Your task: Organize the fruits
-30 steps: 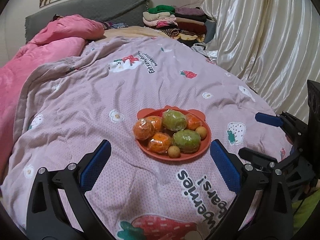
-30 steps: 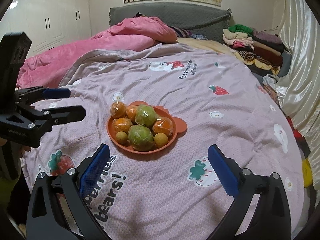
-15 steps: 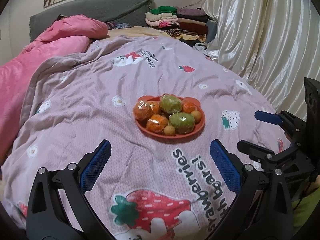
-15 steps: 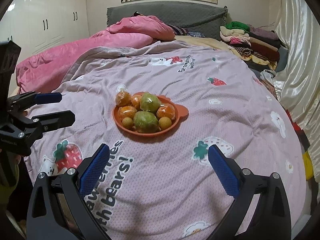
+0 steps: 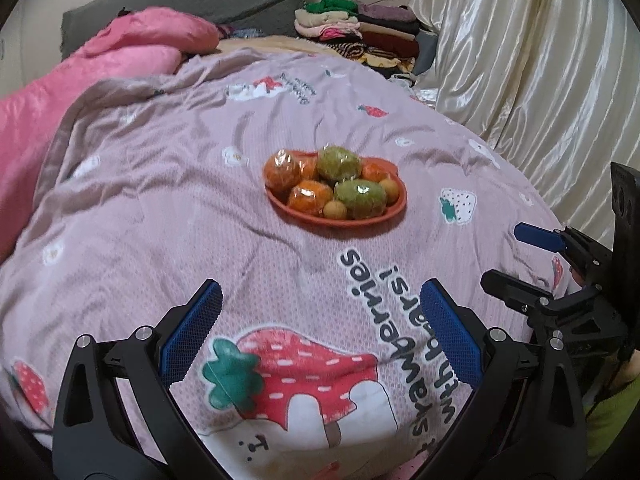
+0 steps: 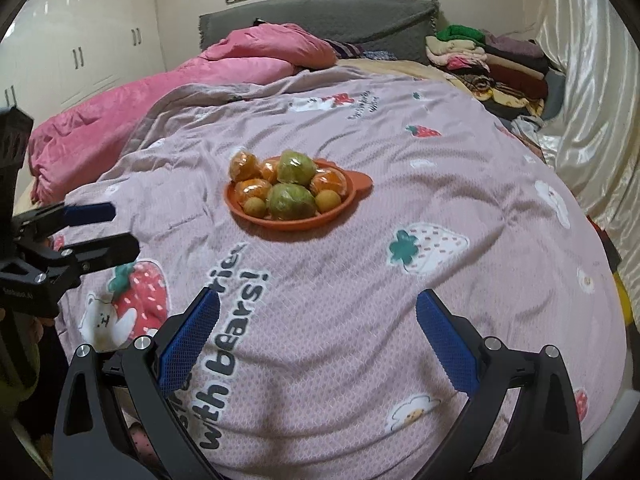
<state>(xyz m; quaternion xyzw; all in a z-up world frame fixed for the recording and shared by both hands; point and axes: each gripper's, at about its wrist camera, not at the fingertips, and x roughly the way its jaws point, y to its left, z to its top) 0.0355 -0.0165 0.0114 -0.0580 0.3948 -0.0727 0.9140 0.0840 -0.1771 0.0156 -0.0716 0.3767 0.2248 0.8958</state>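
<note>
An orange plate (image 5: 394, 210) (image 6: 352, 196) rests in the middle of the bed on a pink strawberry-print quilt (image 5: 160, 208). It is heaped with wrapped oranges (image 5: 282, 170) (image 6: 243, 166), two wrapped green fruits (image 5: 360, 199) (image 6: 290, 202) and small yellow fruits (image 5: 335, 210) (image 6: 328, 201). My left gripper (image 5: 320, 328) is open and empty, well short of the plate. My right gripper (image 6: 318, 332) is open too, holding nothing. Each gripper appears at the side of the other's view: the right gripper (image 5: 516, 258) and the left gripper (image 6: 108, 228).
A pink duvet (image 6: 248, 60) is bunched at the far left by the grey headboard (image 6: 320, 16). Folded clothes (image 5: 360, 28) (image 6: 484, 60) are stacked at the far right corner. Shiny cream curtains (image 5: 520, 60) run along the right side. White wardrobe doors (image 6: 80, 48) stand left.
Both grippers have drawn back from the plate toward the foot of the bed, so the plate looks smaller and farther away. Both stay open and empty.
</note>
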